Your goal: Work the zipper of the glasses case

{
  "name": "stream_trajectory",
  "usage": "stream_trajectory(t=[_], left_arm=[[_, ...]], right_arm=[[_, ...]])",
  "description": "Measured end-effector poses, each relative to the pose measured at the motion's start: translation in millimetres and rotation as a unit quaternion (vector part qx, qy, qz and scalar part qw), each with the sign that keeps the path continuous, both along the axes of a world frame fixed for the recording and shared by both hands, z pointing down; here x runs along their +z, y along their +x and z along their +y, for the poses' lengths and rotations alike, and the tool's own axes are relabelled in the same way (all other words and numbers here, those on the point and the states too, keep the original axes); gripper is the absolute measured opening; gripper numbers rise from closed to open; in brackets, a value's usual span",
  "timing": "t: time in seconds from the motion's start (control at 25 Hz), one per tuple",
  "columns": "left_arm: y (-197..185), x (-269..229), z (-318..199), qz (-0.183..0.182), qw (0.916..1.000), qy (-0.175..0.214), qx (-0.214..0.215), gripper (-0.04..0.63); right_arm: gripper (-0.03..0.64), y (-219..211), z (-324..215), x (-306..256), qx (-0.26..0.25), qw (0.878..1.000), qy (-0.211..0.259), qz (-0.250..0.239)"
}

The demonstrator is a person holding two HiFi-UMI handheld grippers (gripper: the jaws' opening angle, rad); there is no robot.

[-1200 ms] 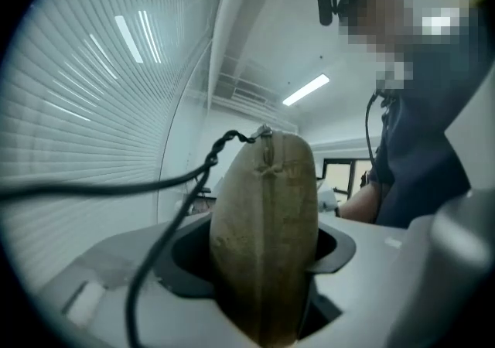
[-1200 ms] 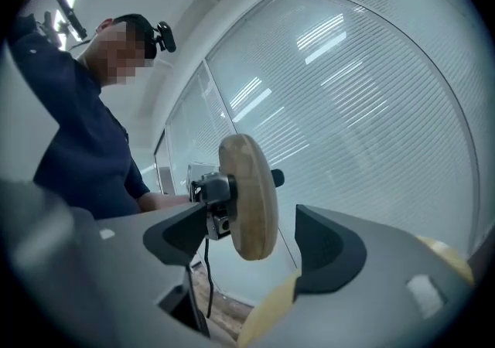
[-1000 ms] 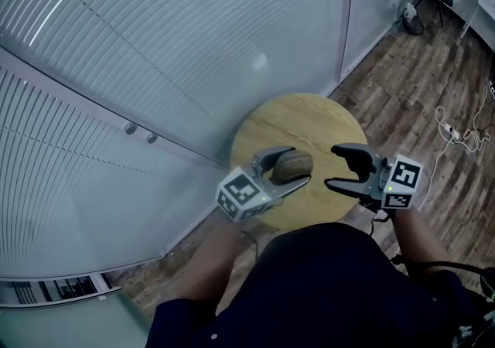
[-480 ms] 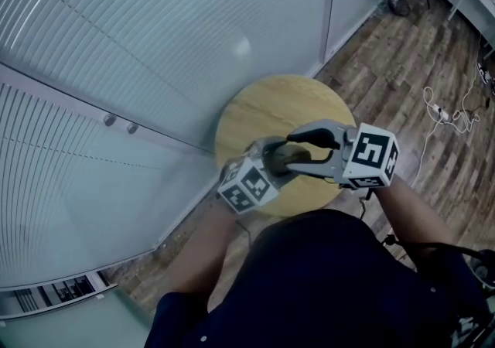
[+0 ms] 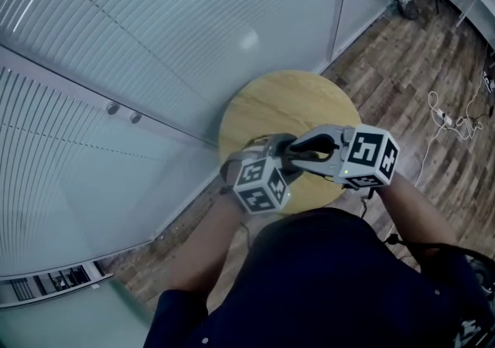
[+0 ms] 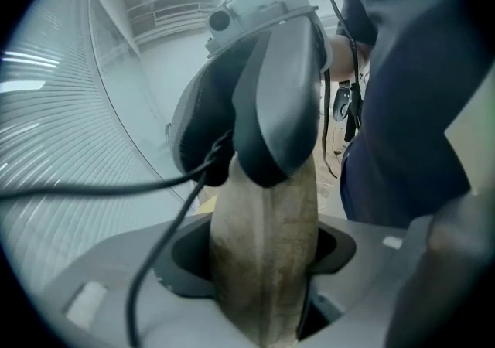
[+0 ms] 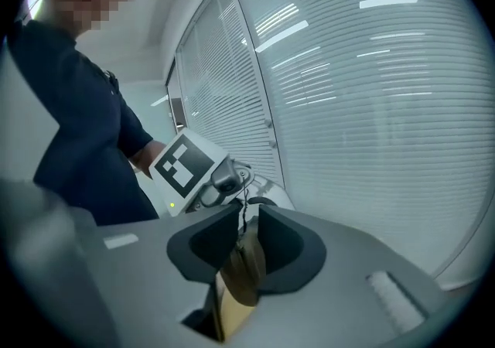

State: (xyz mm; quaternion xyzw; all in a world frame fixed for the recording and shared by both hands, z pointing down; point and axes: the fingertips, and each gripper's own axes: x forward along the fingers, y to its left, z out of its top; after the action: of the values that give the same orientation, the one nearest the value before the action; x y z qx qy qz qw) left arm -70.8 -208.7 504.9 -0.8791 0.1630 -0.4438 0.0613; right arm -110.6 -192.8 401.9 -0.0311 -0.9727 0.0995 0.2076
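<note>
The beige-brown glasses case (image 6: 267,261) stands on edge between my left gripper's (image 6: 263,250) pads, which are shut on it. In the head view both grippers meet over the near edge of the round wooden table (image 5: 286,103), and the case is almost hidden between them. My right gripper (image 7: 246,242) comes in from the right, and one of its dark fingers (image 6: 282,107) caps the case's far end. Its jaws have just been closing and now pinch that end of the case (image 7: 240,277). A thin dark zipper cord (image 7: 241,219) runs up between the tips.
A frosted glass wall with blinds (image 5: 155,37) stands right behind the small table. Wood-plank floor (image 5: 402,52) lies to the right, with white cables (image 5: 448,118) on it. The person's dark-clothed torso (image 5: 325,284) is close to the table's near edge.
The right gripper swung in from the right of the case and its wide jaws narrowed onto the case's end. The left gripper sank and rolled with the case, its marker cube now facing up.
</note>
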Motion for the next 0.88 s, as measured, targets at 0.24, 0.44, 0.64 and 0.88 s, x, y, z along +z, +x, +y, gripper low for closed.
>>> stream_trajectory(t=[0.24,0.44,0.64,0.88], left_arm=[[-7,7,-1,-0.023,0.9997,0.001,0.01,0.311],[-1,-17,-4,0.037,0.9986,-0.034,-0.013,0.308],[-7,-20,-10,0.036,0.9979,-0.049,-0.022,0.308],[-1,-23,-8,0.088,0.9931,-0.074,-0.026,0.307]], right_arm=[[0.044,-6,3,9,-0.021,0.999,-0.049,-0.011],[0.02,0,-10,-29,0.003,0.995,-0.049,-0.09],[0.012,12,-27,-42,0.037,0.988,-0.053,-0.143],[0.011,28,-28,-48,0.057,0.972,-0.062,-0.221]])
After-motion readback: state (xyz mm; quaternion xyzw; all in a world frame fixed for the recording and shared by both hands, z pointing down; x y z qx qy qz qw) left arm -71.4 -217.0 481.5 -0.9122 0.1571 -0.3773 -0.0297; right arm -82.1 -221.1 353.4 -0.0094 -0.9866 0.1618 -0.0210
